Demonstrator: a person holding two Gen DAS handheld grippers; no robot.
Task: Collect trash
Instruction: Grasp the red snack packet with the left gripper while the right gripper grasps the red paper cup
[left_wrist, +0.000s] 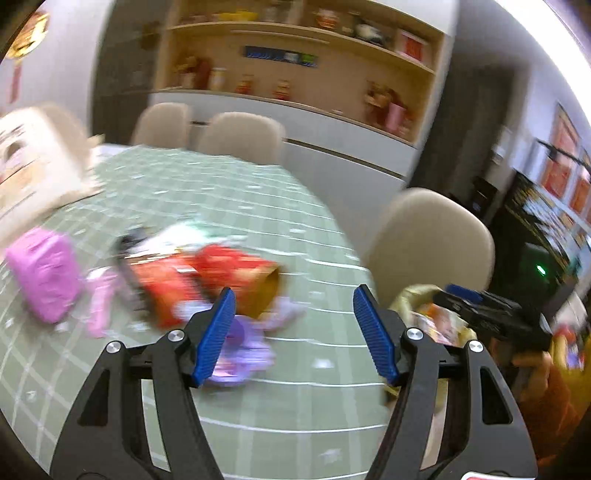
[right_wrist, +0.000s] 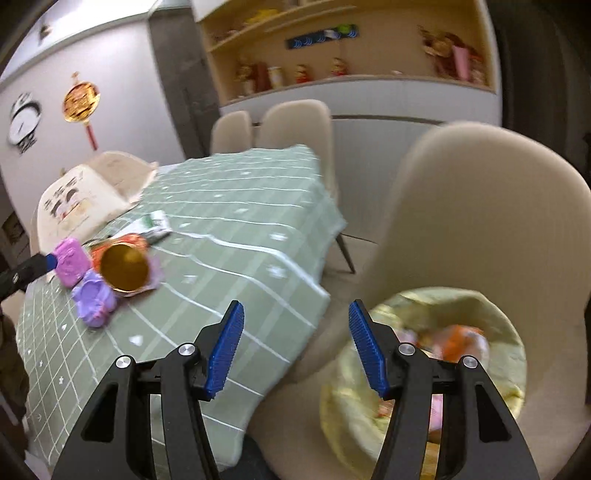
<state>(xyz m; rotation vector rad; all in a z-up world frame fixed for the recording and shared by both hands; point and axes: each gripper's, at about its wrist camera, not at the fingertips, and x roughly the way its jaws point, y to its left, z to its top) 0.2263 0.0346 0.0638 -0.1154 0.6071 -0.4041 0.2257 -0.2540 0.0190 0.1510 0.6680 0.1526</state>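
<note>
Trash, a blurred pile of red, pink and purple wrappers (left_wrist: 207, 280), lies on the green checked desk (left_wrist: 258, 398) ahead-left of the wide-open, empty left gripper (left_wrist: 293, 328), while the right gripper (right_wrist: 295, 347), likewise open and empty, hangs beside a yellow bag (right_wrist: 495, 369) of collected litter, farther from the pile.

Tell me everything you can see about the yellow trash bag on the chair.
The yellow trash bag is thin, crinkly plastic by the look of it, pale yellow and slightly see-through. It sits on the seat of a beige chair beside the table, its mouth open upward and its rim rumpled. Blurred orange and pink wrappers lie inside. The right hand-held gripper is above its near edge, jaws open and empty, not touching it.
</note>
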